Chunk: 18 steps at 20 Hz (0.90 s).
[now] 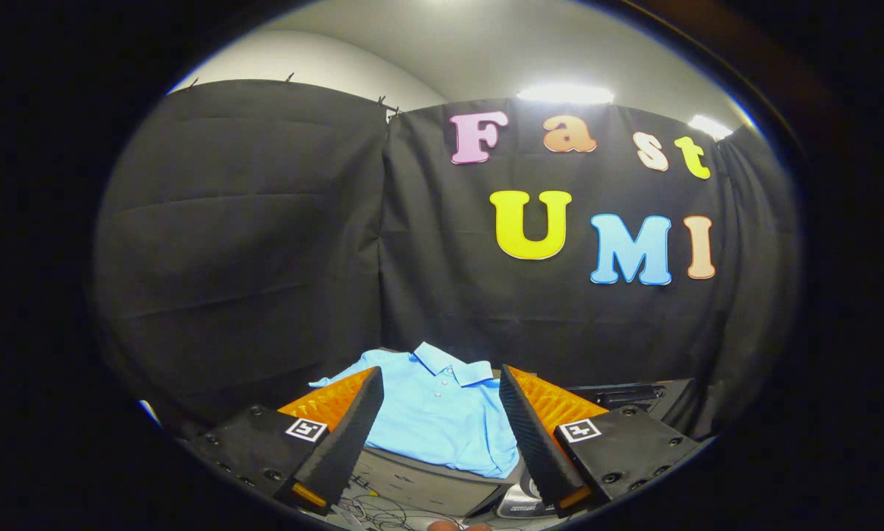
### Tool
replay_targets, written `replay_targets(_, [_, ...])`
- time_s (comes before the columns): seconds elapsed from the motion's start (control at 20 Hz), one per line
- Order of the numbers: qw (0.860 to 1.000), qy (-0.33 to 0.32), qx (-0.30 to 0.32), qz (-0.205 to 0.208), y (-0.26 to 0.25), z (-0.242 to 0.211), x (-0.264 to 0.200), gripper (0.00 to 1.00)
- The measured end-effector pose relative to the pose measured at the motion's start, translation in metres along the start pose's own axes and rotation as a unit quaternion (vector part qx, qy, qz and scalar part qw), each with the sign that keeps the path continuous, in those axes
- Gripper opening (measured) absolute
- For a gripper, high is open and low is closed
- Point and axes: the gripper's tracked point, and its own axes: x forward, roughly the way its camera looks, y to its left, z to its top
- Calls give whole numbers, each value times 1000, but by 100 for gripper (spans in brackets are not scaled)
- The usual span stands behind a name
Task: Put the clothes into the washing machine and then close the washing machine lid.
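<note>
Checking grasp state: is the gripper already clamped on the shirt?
No. The gripper is open, its fingers spread wide apart, with the blue shirt lying flat between and beyond them, not pinched.

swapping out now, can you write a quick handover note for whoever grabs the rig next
Gripper: jaws open, holding nothing, raised in front of the shirt.
Blue polo shirt: lying spread on a dark surface just ahead of the jaws, seen between them, untouched, collar toward the booth wall.
Washing machine: I cannot pick it out with certainty; a dark unit sits beyond the right jaw.
Done: nothing yet.
Left: grasp the shirt, put it in the machine, close the lid.
</note>
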Motion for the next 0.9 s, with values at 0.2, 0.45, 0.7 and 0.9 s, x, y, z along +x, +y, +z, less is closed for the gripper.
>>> replay_targets(0.2, [999,39,2,-1,5,-21,42,98])
replay_targets(0.45, [997,78,-8,2,12,-47,88,98])
replay_targets(0.7, [995,102,-15,-1,22,-83,121,98])
replay_targets(0.9, [991,126,-34,-5,21,-108,137,98])
